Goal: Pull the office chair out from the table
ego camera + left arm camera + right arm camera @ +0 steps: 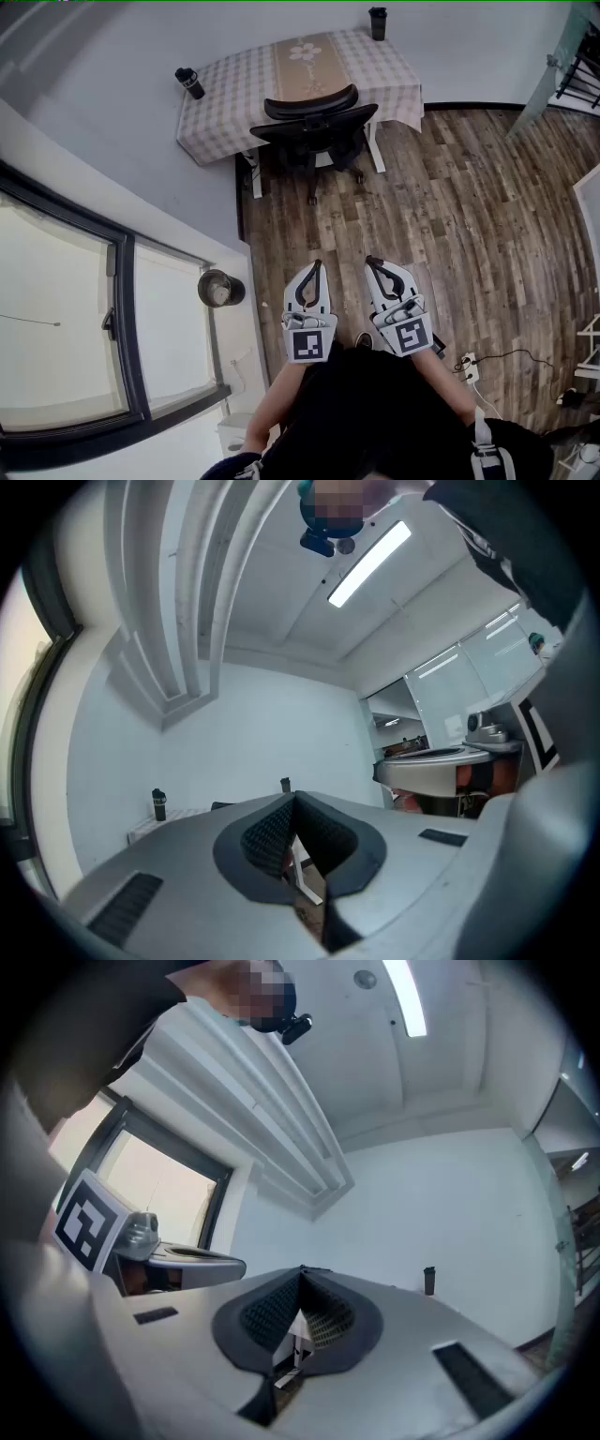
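Note:
A black office chair [314, 129] stands tucked under the table [234, 94], which wears a checked cloth with a tan runner. Both grippers hang well short of it, side by side over the wooden floor. My left gripper [317, 265] is shut with nothing in it, its tips meeting. My right gripper [371, 261] is shut and empty too. In the left gripper view the closed left gripper [292, 799] points level toward the far table; the right gripper [302, 1269] likewise points at the white wall.
A black bottle [189, 82] stands on the table's left corner and another [378, 22] at its back right. A window [66, 319] and sill with a round pot [219, 288] run along the left. A cable and plug [469, 364] lie on the floor at right.

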A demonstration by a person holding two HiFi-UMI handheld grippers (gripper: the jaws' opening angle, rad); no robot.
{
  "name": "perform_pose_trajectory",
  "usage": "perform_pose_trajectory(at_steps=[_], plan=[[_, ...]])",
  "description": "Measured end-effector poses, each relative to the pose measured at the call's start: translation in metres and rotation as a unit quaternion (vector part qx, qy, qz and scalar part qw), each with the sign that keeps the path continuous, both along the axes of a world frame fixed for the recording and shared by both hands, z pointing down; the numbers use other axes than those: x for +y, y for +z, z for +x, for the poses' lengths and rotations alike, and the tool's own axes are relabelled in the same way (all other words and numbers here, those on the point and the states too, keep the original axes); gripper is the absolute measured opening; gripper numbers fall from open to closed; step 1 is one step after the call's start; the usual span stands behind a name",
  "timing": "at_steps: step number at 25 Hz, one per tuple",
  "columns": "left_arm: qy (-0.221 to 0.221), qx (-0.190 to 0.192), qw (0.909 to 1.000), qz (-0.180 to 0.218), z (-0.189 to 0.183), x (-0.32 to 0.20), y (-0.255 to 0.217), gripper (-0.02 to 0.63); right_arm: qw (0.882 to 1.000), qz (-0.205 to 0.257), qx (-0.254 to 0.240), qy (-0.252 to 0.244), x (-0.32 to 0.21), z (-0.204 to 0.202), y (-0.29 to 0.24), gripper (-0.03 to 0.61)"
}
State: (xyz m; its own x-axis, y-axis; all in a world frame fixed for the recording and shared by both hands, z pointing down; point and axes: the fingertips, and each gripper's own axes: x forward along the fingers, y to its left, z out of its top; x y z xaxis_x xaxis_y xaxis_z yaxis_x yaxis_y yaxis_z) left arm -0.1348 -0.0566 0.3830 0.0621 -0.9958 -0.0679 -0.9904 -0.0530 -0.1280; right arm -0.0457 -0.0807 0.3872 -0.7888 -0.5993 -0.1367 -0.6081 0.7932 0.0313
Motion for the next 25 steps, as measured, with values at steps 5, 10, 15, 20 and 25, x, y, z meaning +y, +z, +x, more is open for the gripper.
perform_pose_trajectory(at_steps=[5,10,15,20,25], plan=[[-0.001,-0.018,0.9998,0.000,0.018,-0.001,0.003,-0.011,0.999,0.003,-0.002,-0.046,0.005,0.009,0.000,0.005],[-0.013,-0.005,0.9999,0.001,0.015,-0.016,0.011,-0.011,0.998,0.009,0.006,-0.056,-0.011,0.005,0.011,0.006],[-0.016,0.003,0.9999,-0.005,-0.003,-0.045,0.026,-0.011,0.998,0.012,0.025,-0.060,-0.041,-0.010,0.025,0.006],[-0.007,0.004,0.9999,-0.014,-0.028,-0.099,0.037,-0.011,0.998,0.006,0.028,-0.050,-0.095,-0.035,0.028,0.006],[0.009,0.007,0.9997,-0.019,-0.058,-0.156,0.029,-0.011,0.998,0.003,0.032,-0.051,-0.151,-0.069,0.019,0.006]])
